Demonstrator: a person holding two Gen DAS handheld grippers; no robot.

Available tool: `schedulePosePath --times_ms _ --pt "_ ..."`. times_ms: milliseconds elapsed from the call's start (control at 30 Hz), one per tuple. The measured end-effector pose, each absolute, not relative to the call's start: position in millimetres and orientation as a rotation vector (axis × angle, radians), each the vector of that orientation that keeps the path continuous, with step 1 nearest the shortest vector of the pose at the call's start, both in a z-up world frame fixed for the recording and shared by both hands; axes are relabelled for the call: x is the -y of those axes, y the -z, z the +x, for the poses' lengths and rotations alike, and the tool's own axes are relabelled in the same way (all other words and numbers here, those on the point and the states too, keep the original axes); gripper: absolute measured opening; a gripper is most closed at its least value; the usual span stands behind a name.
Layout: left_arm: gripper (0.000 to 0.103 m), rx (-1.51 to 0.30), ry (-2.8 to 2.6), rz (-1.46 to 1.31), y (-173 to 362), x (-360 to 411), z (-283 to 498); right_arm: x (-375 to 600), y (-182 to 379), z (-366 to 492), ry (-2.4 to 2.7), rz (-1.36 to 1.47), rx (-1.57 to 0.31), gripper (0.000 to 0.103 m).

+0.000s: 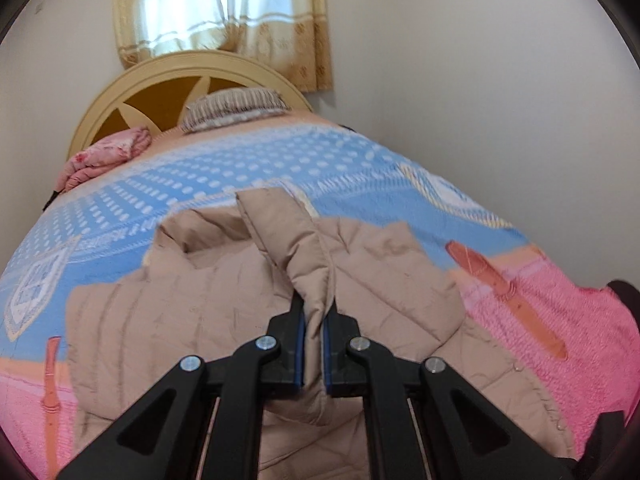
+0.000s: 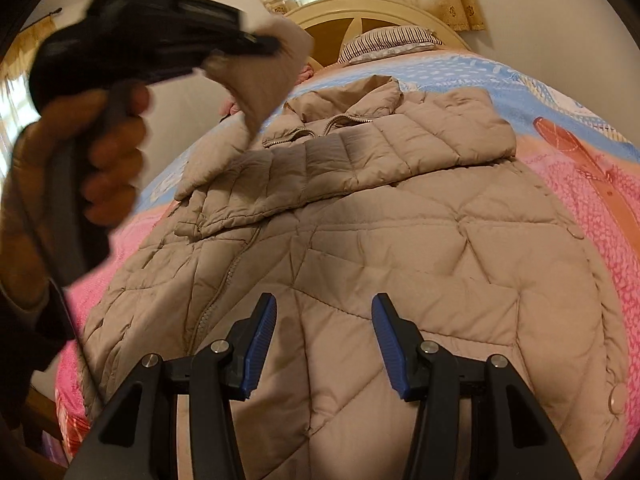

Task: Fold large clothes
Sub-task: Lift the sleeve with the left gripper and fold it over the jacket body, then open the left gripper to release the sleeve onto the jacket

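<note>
A beige quilted puffer jacket (image 2: 400, 240) lies front up on the bed, collar toward the headboard, with one sleeve (image 2: 360, 160) folded across its chest. My left gripper (image 1: 314, 312) is shut on the other sleeve (image 1: 296, 248) and holds it lifted above the jacket (image 1: 192, 320). The left gripper (image 2: 264, 42) also shows in the right wrist view, held in a hand at the upper left with the sleeve's cuff (image 2: 264, 84) hanging from it. My right gripper (image 2: 324, 308) is open and empty, hovering over the jacket's lower body.
The bedspread (image 1: 280, 160) is blue with white dots and pink toward the foot. A striped pillow (image 1: 236, 110) and a folded pink blanket (image 1: 104, 152) lie by the cream headboard (image 1: 132, 80). A curtained window (image 1: 220, 8) is behind. White wall borders the bed's right side.
</note>
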State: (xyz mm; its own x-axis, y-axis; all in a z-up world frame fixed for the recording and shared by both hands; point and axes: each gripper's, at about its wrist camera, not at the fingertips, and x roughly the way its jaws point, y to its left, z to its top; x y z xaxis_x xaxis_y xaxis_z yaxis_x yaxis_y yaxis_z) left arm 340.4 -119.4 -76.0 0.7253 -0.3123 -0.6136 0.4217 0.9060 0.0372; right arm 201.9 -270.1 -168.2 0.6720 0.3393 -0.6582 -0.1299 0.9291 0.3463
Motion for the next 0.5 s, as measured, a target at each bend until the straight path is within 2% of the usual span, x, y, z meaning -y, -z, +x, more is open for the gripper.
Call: schedulePosePath --times_ms 67,133,167,267,333,467,500 --pt "0.009 -0.669 0.420 0.188 85 128 342 269 172 201 -0.268 0.279 -0.792 0.051" --pt "0.017 -0.679 0.431 0.204 89 135 341 267 175 201 -0.270 0.273 -0.789 0.051" --pt "0.017 -0.681 0.429 0.216 90 138 339 267 175 201 -0.272 0.272 -0.790 0.051" --pt "0.044 -0.662 0.451 0.228 85 139 329 268 177 201 -0.277 0.273 -0.791 0.051" --pt "0.077 -0.615 0.429 0.252 79 136 321 269 178 201 -0.281 0.276 -0.790 0.051" --pt "0.092 -0.541 0.390 0.268 68 107 311 270 177 199 -0.285 0.284 -0.789 0.051" --pt "0.098 -0.527 0.348 0.294 69 96 312 271 175 198 -0.283 0.289 -0.789 0.051"
